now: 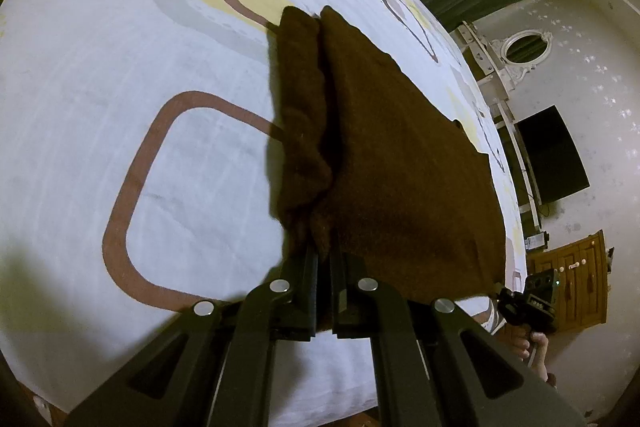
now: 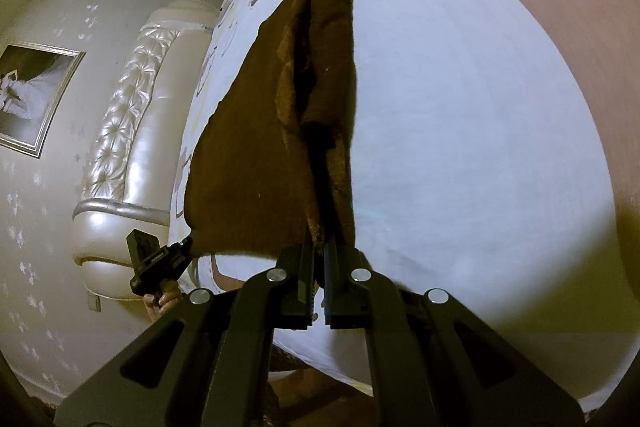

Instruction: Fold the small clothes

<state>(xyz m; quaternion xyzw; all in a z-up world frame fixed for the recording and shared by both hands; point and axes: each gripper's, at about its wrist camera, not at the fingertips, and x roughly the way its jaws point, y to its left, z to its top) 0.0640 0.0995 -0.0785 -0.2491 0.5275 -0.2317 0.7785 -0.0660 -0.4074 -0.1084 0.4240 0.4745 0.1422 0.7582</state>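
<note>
You have the brown cloth (image 1: 400, 155) pinched at a near corner in each clenched claw, left claw (image 1: 324, 251) and right claw (image 2: 320, 243), stretching its edge taut above the bed (image 1: 140, 75) for a fold.

Your right black two-finger gripper (image 2: 320, 251) is clamped on the near corner of the dark brown fuzzy cloth (image 2: 256, 147), jaws pressed together with the fabric pinched between them. From the pinch the cloth runs away from the lens, doubled into two layers with a dark gap between them. Its lower left corner is held by your left black gripper (image 2: 188, 247), fingers of your hand (image 2: 164, 301) visible beneath it. Under the cloth lies the white patterned bed sheet (image 2: 460, 127). At left: cream tufted padded headboard (image 2: 132, 107), framed picture (image 2: 32, 95) on the wall.
</note>
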